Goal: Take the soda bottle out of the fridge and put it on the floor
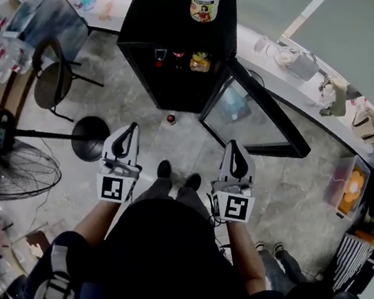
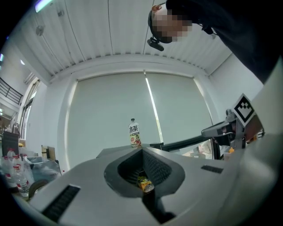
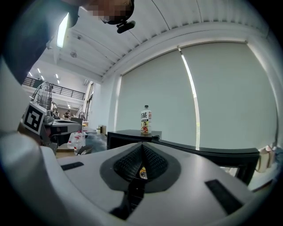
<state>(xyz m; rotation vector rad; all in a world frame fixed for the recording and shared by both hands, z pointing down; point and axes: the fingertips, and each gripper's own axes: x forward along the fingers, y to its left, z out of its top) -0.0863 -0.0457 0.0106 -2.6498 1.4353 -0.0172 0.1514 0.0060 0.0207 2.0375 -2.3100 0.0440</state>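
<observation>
A black mini fridge [image 1: 181,22] stands ahead with its glass door [image 1: 254,117] swung open to the right. On its shelf sit a yellow packet [image 1: 200,61] and two small items [image 1: 160,56]. A small dark bottle with a red cap [image 1: 171,118] stands on the floor just in front of the fridge. A tea bottle [image 1: 204,0] stands on the fridge top, also in the gripper views [image 2: 134,133] [image 3: 146,119]. My left gripper [image 1: 132,129] [image 2: 142,152] and right gripper [image 1: 234,147] [image 3: 142,148] are both shut and empty, held side by side well short of the fridge.
A black chair [image 1: 51,80], a round black stand base [image 1: 90,138] and a floor fan [image 1: 10,168] stand at the left. A curved counter [image 1: 301,86] with clutter runs behind and right. Another person's shoes [image 1: 268,248] are at the lower right.
</observation>
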